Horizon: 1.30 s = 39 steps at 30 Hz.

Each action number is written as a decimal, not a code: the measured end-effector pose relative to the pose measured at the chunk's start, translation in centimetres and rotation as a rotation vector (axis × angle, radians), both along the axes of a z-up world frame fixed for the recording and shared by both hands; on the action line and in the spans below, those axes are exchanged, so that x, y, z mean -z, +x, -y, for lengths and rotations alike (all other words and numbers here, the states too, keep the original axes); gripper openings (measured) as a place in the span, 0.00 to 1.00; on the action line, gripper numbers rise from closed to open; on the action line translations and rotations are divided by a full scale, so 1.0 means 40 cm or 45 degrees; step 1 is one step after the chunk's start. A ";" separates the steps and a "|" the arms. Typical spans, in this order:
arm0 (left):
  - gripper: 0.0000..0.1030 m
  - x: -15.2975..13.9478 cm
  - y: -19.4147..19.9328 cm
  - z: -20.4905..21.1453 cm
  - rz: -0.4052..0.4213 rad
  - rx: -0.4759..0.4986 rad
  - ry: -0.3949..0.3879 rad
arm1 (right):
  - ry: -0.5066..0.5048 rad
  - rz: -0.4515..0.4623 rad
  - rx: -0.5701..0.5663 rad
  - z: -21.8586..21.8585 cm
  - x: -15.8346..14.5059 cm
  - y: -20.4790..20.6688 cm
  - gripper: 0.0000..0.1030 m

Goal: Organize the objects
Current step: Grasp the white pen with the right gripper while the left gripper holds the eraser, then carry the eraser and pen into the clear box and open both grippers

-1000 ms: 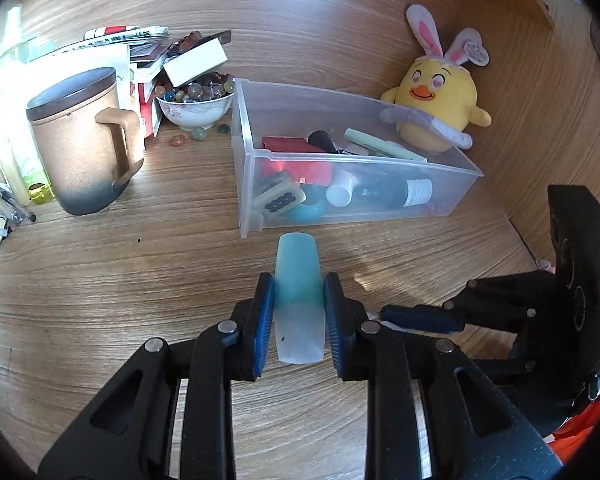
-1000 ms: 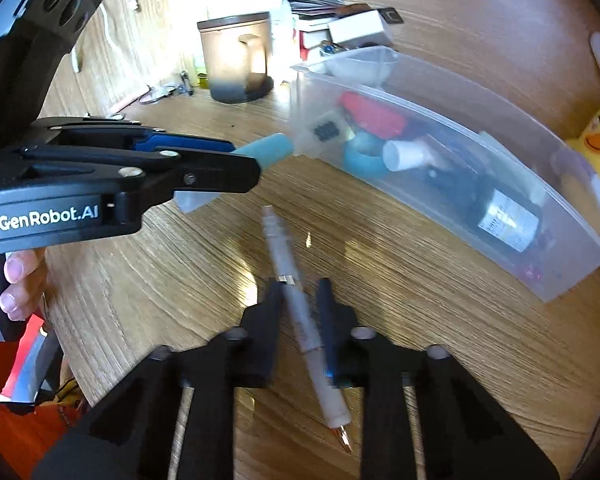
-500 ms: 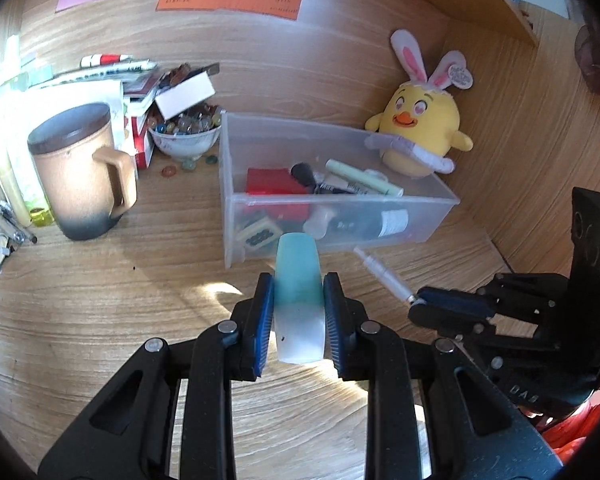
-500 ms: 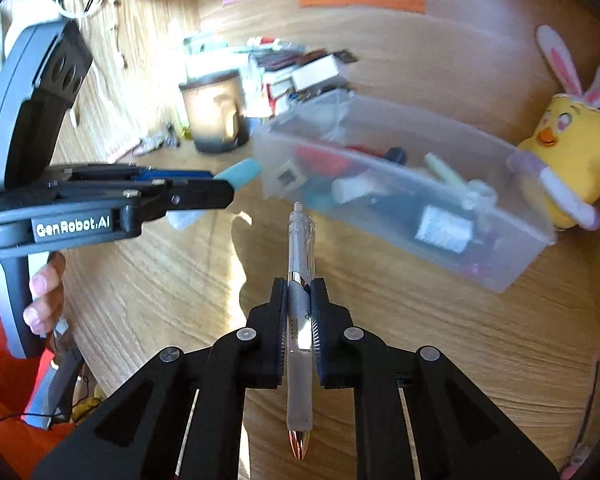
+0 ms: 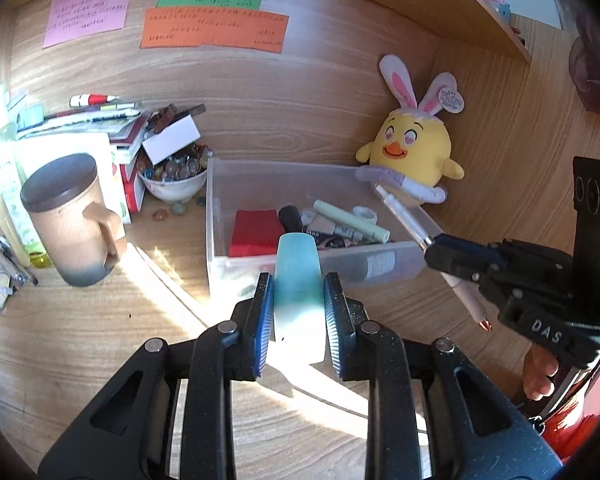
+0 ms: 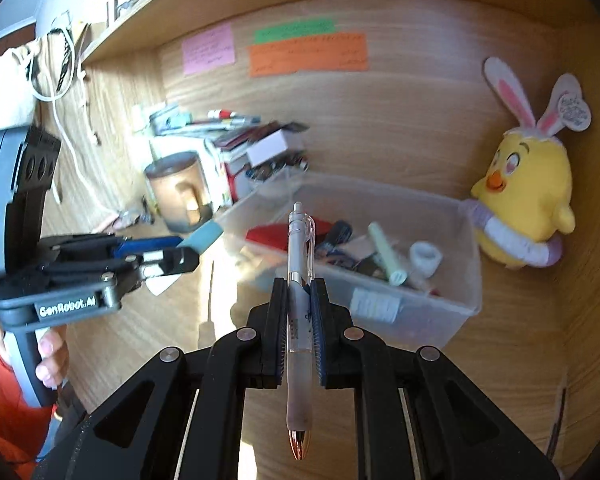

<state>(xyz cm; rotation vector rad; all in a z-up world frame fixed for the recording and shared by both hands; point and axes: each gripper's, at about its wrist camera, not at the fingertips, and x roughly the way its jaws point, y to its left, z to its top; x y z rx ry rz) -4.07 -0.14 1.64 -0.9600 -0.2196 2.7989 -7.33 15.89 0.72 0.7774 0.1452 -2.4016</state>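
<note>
Left tool (image 5: 296, 304) clenched on a pale teal flat piece (image 5: 298, 280), held above the worktop (image 5: 80, 320) just near of the clear plastic bin (image 5: 220, 248). Right tool (image 6: 299, 320) clenched on a translucent pen (image 6: 299, 280), copper tip toward the camera, clip end over the bin's near wall. Bin holds a red pad (image 5: 256, 232), a pale green marker (image 5: 352, 220) and other small items. Brown lidded mug (image 5: 68, 220) left of the bin; yellow chick plush (image 5: 412, 156) at its far right.

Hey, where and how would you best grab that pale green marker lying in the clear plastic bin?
Grip the pale green marker mid-barrel, coming straight down from above: it lies flat atop the clutter, and the clear plastic bin walls block side approaches. Close the fingers across its narrow width.
</note>
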 end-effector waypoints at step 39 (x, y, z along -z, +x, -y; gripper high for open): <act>0.24 0.070 -0.303 0.013 0.208 -0.041 -0.056 | 0.238 0.078 -0.004 0.105 0.068 -0.301 0.10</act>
